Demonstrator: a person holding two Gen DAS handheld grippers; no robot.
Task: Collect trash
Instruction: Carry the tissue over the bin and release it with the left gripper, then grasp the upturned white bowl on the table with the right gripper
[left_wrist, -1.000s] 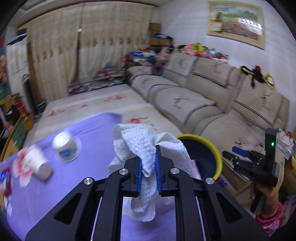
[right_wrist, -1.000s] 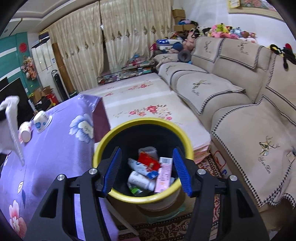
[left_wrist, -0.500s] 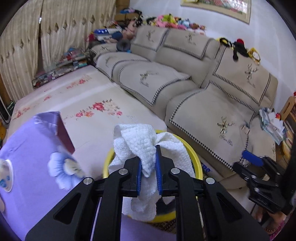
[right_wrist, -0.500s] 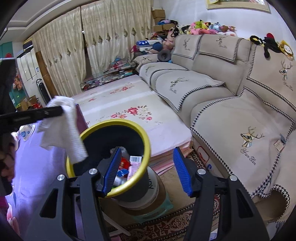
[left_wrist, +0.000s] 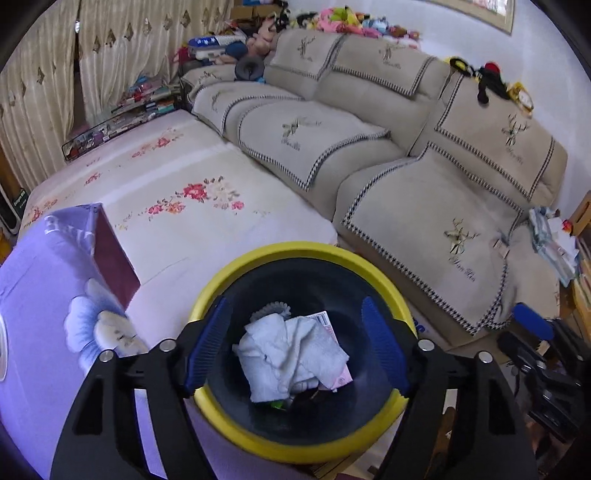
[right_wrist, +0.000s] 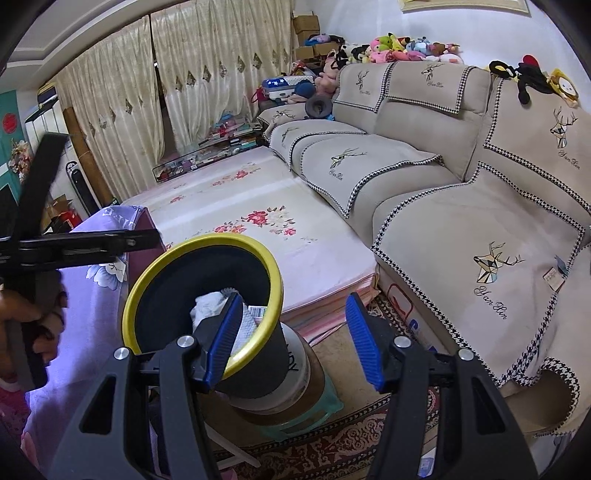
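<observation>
Left gripper (left_wrist: 295, 345) hangs right over the bin (left_wrist: 236, 275), jaws opening w/ nothing pinched btwn them; the blue pads frame the bin mouth, one toward each side of the yellow rim. Directly below and ahead of the fingertips, the white cloth (left_wrist: 291, 356) lies crumpled inside the bin, on top of other trash incl. a pink-edged packet (left_wrist: 341, 378) just to the cloth's right. So that item reads as dropped in, not held. Right gripper (right_wrist: 291, 341) sits apart too, jaws roughly half spread, empty; the bin is down-left of its tips, w/ the left pad in front of the rim, not gripping it. Bin stands on a white bucket (right_wrist: 299, 369) beside the purple tablecloth (right_wrist: 96, 306), which is left of both claws. Progress, as a judgement: this piece is binned, and several bits already inside suggest the job is well along. What's left can't be told from here. The purple table surface is mostly outside both views, only a sliver of something white at its far-left edge in the left-wrist view, too cropped to ID. Likely next: swing back toward the table to check for remaining trash. Sofa (left_wrist: 443, 206) beyond the bin isn't part of the job.
</observation>
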